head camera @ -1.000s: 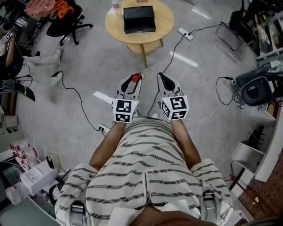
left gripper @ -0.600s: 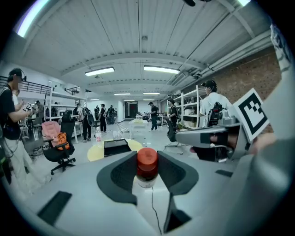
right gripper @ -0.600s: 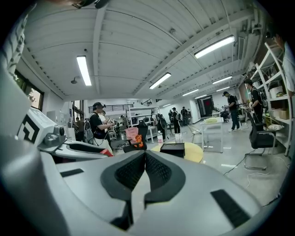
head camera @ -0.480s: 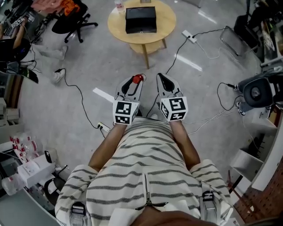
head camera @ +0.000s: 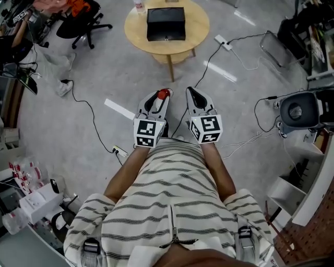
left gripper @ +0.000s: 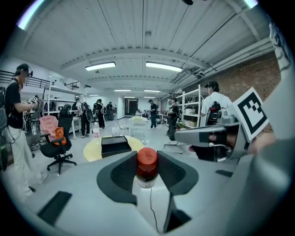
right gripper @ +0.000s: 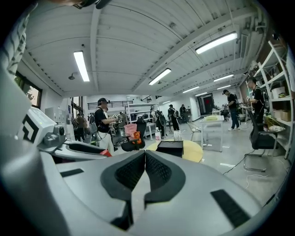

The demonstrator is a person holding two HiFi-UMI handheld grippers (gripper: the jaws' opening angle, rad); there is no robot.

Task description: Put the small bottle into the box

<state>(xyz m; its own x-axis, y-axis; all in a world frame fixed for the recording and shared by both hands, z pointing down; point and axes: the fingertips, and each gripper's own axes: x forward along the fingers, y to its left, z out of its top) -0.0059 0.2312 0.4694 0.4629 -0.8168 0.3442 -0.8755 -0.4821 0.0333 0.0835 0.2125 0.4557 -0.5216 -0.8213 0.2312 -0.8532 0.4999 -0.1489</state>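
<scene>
A small bottle with a red cap (left gripper: pixel 147 166) stands upright between the jaws of my left gripper (left gripper: pixel 147 173), which is shut on it. From the head view the red cap (head camera: pixel 163 94) shows at the tip of the left gripper (head camera: pixel 159 99), held over the floor in front of me. My right gripper (head camera: pixel 194 97) is level beside it, jaws pressed together with nothing between them (right gripper: pixel 144 171). The black box (head camera: pixel 166 23) sits on a round wooden table (head camera: pixel 195 26) well ahead; it also appears as the box (left gripper: pixel 115 145) and the box (right gripper: pixel 171 148).
A clear bottle (head camera: pixel 138 6) stands at the table's left rim. Cables and a power strip (head camera: pixel 221 40) trail over the grey floor. An office chair (head camera: pixel 83 23) is at the left, shelving and a black device (head camera: pixel 297 109) at the right. People stand about the room.
The view has shifted slightly; both grippers keep the same pose side by side, with the bottle still held in the left one.
</scene>
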